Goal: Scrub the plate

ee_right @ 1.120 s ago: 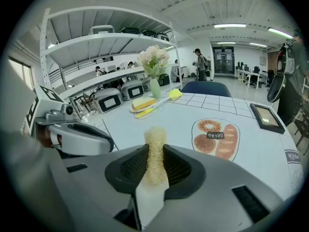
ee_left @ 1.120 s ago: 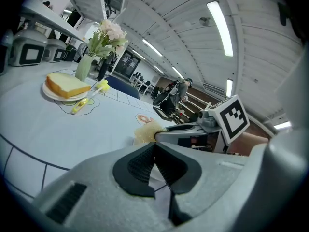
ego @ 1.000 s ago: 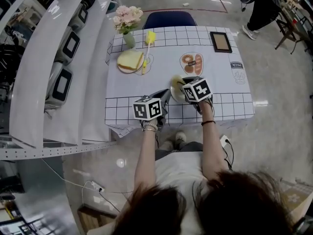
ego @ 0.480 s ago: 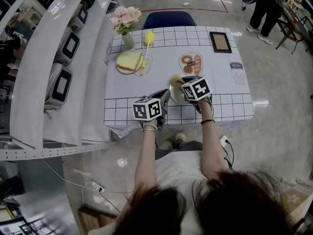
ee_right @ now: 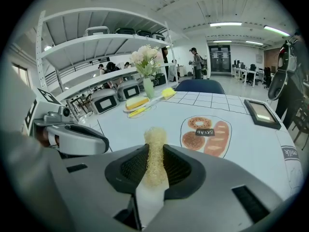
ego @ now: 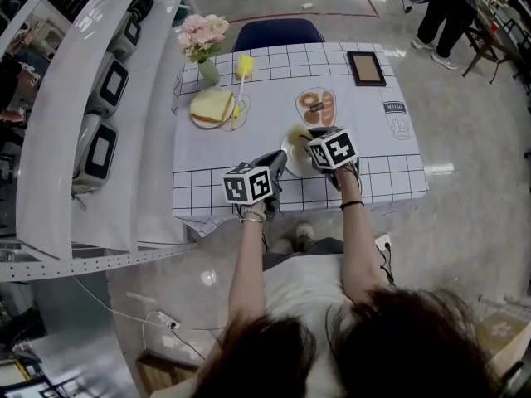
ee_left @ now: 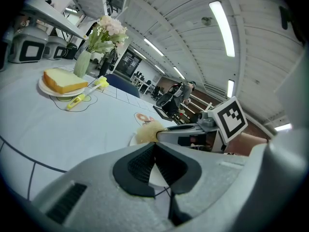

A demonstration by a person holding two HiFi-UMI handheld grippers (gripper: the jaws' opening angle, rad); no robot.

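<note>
A small white plate (ego: 291, 158) lies on the gridded tablecloth (ego: 249, 139) near the table's front edge. My left gripper (ego: 281, 159) reaches it from the left and is shut; a white sliver of the plate's rim (ee_left: 157, 176) shows between its pads. My right gripper (ego: 309, 138) is shut on a yellowish fibrous scrubber (ee_right: 155, 152), held over the plate's far side. In the left gripper view the scrubber (ee_left: 147, 131) sticks out of the right gripper's jaws just above the plate (ee_left: 132, 140). The plate's middle is hidden by the grippers.
At the back left stand a plate with a slab of bread (ego: 210, 106), a yellow brush (ego: 241, 73) and a vase of pink flowers (ego: 202, 36). A framed picture (ego: 366, 67) lies back right. Shelving (ego: 91, 114) runs along the left; a chair (ego: 276, 32) stands beyond the table.
Both grippers stay at the plate with barely any shift. The head camera has turned a little, so the table sits slightly further left in view.
</note>
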